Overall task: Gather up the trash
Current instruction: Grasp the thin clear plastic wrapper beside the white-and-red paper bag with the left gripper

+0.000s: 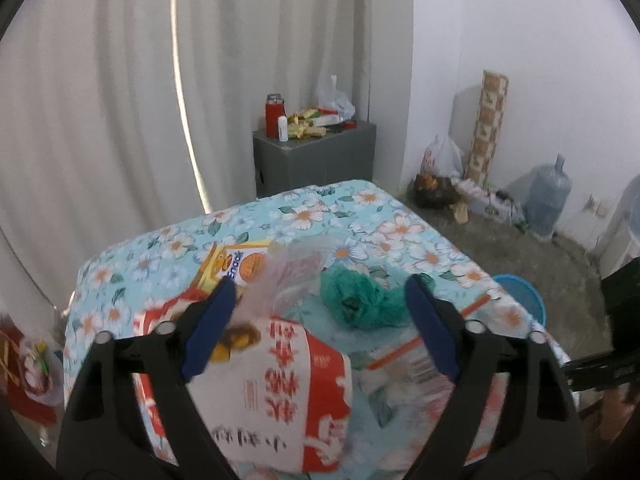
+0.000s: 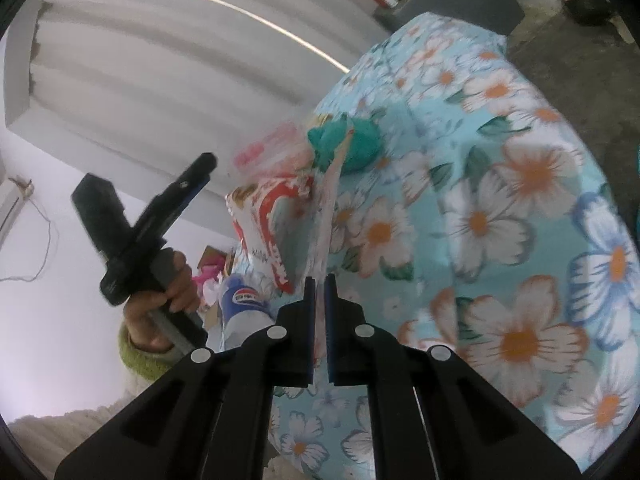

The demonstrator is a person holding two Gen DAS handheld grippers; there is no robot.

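Right gripper (image 2: pixel 319 286) is pinching shut on thin clear plastic wrapper (image 2: pixel 326 216), left gripper (image 1: pixel 316 300) is hanging wide open and empty above red-and-white printed bag (image 1: pixel 280 384); the flimsy film is risking slipping out.

On the floral bedspread (image 1: pixel 400 228): one red-and-white printed bag (image 1: pixel 280 392), one crumpled teal bag (image 1: pixel 360 296), one yellow snack box (image 1: pixel 236 264), one clear pinkish wrapper (image 1: pixel 292 272), all in the lower middle of the left wrist view. Behind, at centre: one grey cabinet (image 1: pixel 316 156), bearing one red flask (image 1: pixel 274 114) and one small white bottle (image 1: pixel 283 128). At right: one large water jug (image 1: pixel 548 196), one blue basket (image 1: pixel 520 292). Two grippers in all, left gripper (image 1: pixel 316 292) and right gripper (image 2: pixel 319 280).
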